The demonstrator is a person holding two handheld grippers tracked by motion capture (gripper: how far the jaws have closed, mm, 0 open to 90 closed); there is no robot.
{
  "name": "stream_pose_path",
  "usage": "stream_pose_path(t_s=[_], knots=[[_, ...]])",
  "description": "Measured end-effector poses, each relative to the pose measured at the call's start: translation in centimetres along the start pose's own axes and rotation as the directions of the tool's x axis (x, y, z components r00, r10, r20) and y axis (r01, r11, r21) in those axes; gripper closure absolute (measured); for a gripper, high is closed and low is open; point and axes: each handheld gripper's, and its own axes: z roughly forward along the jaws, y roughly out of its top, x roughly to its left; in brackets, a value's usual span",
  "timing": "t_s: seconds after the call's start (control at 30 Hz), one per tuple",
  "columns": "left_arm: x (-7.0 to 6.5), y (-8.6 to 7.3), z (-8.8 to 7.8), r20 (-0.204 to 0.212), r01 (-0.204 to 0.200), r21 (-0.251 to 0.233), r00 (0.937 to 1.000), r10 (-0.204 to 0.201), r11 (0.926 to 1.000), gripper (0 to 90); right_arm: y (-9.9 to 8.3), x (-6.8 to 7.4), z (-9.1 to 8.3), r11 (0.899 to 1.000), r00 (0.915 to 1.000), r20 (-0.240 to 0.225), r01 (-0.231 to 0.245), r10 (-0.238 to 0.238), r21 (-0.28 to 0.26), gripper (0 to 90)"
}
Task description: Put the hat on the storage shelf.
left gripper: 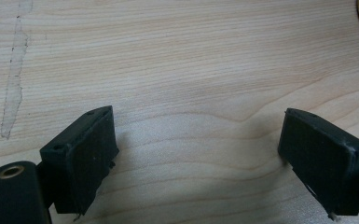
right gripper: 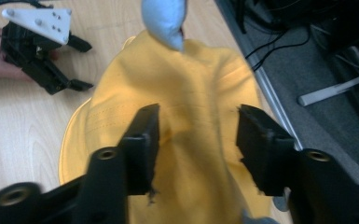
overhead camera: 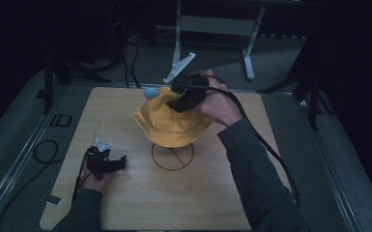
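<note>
Black jaws of the right gripper are standing apart over the yellow hat, gripping nothing, with the cloth lying between and below them. In the high view the hat is draped over a stand whose ring base is sitting on the table, and a pale blue knob is poking out at the top. The right gripper is hovering at the hat's far upper side. To do this well, I judge it should be closing on a fold of the crown rather than the brim, then lifting straight up so the stand is not tipping. The left gripper is resting open on the wood, well apart from the ring, holding nothing.
</note>
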Motion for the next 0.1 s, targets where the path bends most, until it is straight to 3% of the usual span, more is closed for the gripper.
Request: stream_pose_path(t_s=[0.1], knots=[[0.0, 0.0, 0.0, 0.0, 0.0, 0.0, 1.0, 0.0, 1.0, 11.5, -0.02, -0.03, -0.4, 1.0, 0.9999, 0.012, 0.001, 0.0, -0.01, 42.8]])
